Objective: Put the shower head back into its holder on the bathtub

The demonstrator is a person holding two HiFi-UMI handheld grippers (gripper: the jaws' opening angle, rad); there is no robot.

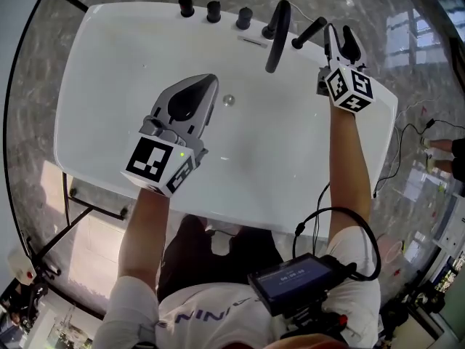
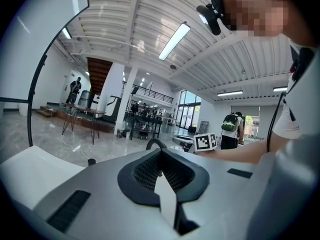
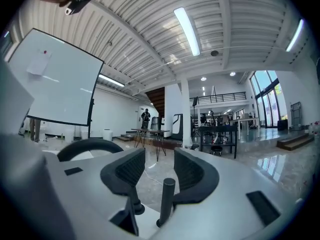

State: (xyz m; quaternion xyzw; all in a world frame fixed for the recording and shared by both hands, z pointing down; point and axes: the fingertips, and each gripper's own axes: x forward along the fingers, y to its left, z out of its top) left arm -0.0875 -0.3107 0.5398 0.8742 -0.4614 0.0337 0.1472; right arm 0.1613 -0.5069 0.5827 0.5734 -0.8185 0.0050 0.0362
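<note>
The black stick-shaped shower head (image 1: 309, 32) stands tilted in its holder on the far rim of the white bathtub (image 1: 123, 27). My right gripper (image 1: 339, 31) hovers just right of it, open, nothing between its pads. In the right gripper view the shower head (image 3: 166, 200) rises from the rim just below the gap of the open right gripper (image 3: 159, 156), beside a small black knob (image 3: 135, 208). My left gripper (image 1: 211, 80) hangs over the tub's basin, its jaws together and empty; the left gripper view shows that gripper (image 2: 160, 151) with its tips touching.
A curved black spout (image 1: 278, 29) and three black knobs (image 1: 213, 11) line the far rim left of the shower head. The drain (image 1: 229, 100) lies in the basin. Marble floor surrounds the tub, with cables (image 1: 407, 144) at right and a black frame (image 1: 73, 195) at left.
</note>
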